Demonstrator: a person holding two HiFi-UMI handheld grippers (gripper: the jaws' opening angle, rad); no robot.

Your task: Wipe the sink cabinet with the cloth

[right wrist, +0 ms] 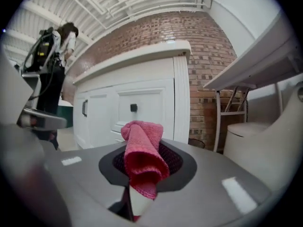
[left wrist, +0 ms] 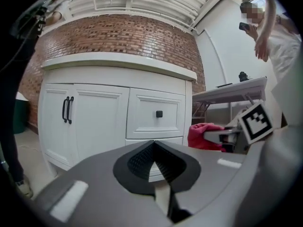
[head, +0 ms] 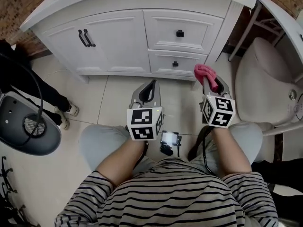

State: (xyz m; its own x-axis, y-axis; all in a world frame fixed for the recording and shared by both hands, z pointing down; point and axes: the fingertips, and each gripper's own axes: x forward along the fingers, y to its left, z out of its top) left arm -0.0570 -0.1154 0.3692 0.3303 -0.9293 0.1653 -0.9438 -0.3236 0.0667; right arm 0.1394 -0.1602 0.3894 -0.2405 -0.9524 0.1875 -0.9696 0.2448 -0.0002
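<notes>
The white sink cabinet [head: 137, 37] stands ahead, with two doors on the left and two drawers on the right. A pink cloth [head: 205, 74] is pinched in my right gripper [head: 210, 86], which is shut on it a short way in front of the lower drawer [head: 175, 63]. In the right gripper view the cloth [right wrist: 142, 157] rises folded from between the jaws, with the cabinet [right wrist: 137, 103] behind. My left gripper [head: 149, 90] is shut with nothing in it, beside the right one. From the left gripper view the cabinet [left wrist: 109, 112] and the cloth [left wrist: 203, 135] both show.
A white toilet [head: 265, 86] stands close on the right. A grey round device [head: 26, 126] lies on the tiled floor at left, next to a person's legs [head: 57, 100]. Another person [left wrist: 274, 37] stands beyond a folding table [left wrist: 232, 91]. Brick wall runs behind the cabinet.
</notes>
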